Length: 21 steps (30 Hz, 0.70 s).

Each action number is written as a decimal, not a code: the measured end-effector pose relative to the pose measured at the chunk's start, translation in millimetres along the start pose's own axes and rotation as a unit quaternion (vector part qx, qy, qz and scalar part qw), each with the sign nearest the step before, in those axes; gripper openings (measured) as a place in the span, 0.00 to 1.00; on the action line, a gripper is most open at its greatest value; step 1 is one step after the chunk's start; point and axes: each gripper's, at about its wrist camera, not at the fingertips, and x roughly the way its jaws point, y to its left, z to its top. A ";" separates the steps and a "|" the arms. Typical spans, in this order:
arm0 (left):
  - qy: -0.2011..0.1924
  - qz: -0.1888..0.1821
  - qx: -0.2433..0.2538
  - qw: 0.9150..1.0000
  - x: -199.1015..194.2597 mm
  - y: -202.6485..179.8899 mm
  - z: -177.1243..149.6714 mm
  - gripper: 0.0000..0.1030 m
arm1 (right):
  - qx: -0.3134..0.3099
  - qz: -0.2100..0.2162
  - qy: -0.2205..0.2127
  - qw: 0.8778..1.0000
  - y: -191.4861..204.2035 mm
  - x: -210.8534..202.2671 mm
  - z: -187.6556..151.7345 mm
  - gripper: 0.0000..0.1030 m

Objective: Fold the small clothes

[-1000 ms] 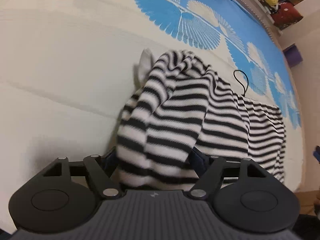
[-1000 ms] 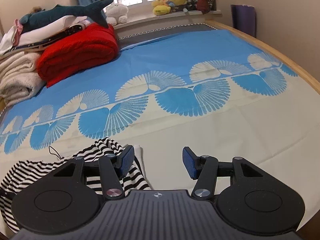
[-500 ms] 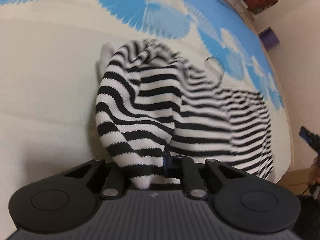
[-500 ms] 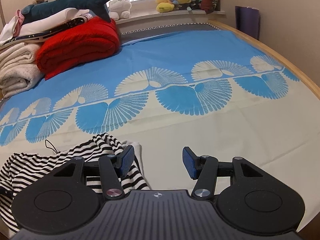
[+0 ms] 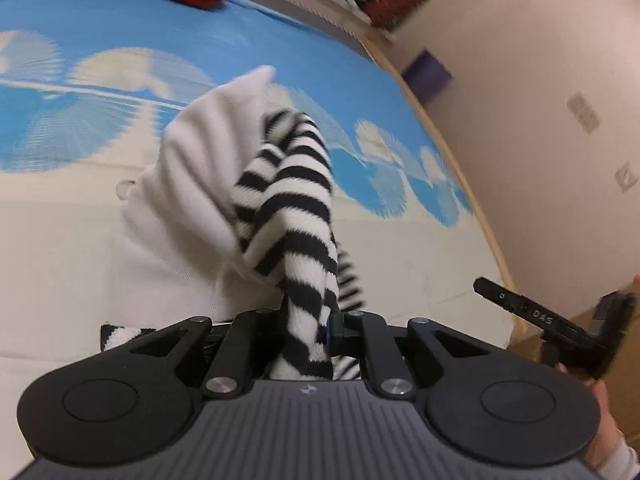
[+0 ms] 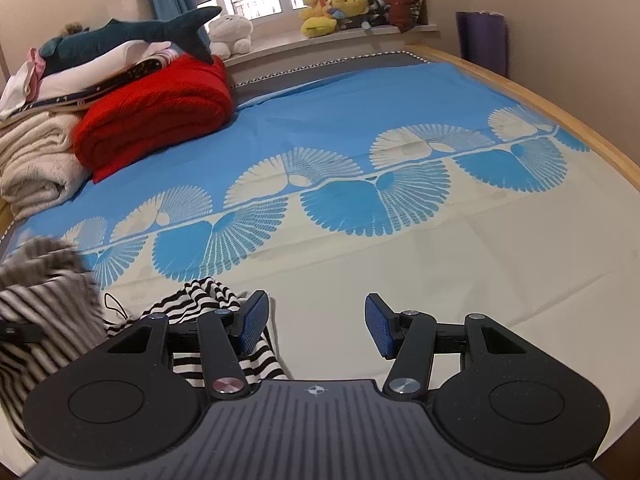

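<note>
Moved: left gripper (image 5: 310, 328) lifted, jaws just closed, now pinching striped garment (image 5: 296, 208) | garment bunched above bed sheet (image 6: 400, 280) | right gripper (image 6: 316, 320) spread, empty, garment just left of it

The striped garment (image 6: 208, 304) lies near the bed's (image 6: 440, 272) front left corner. Folded blankets (image 6: 152, 112) are stacked at the far left corner, with stuffed toys (image 6: 336, 10) on the windowsill (image 6: 320, 42) behind the far edge.
</note>
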 end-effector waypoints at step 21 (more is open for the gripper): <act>-0.049 0.046 -0.035 0.997 -43.8 8.3 5.3 0.50 | -0.026 0.175 0.113 0.978 57.7 31.9 -16.1 0.55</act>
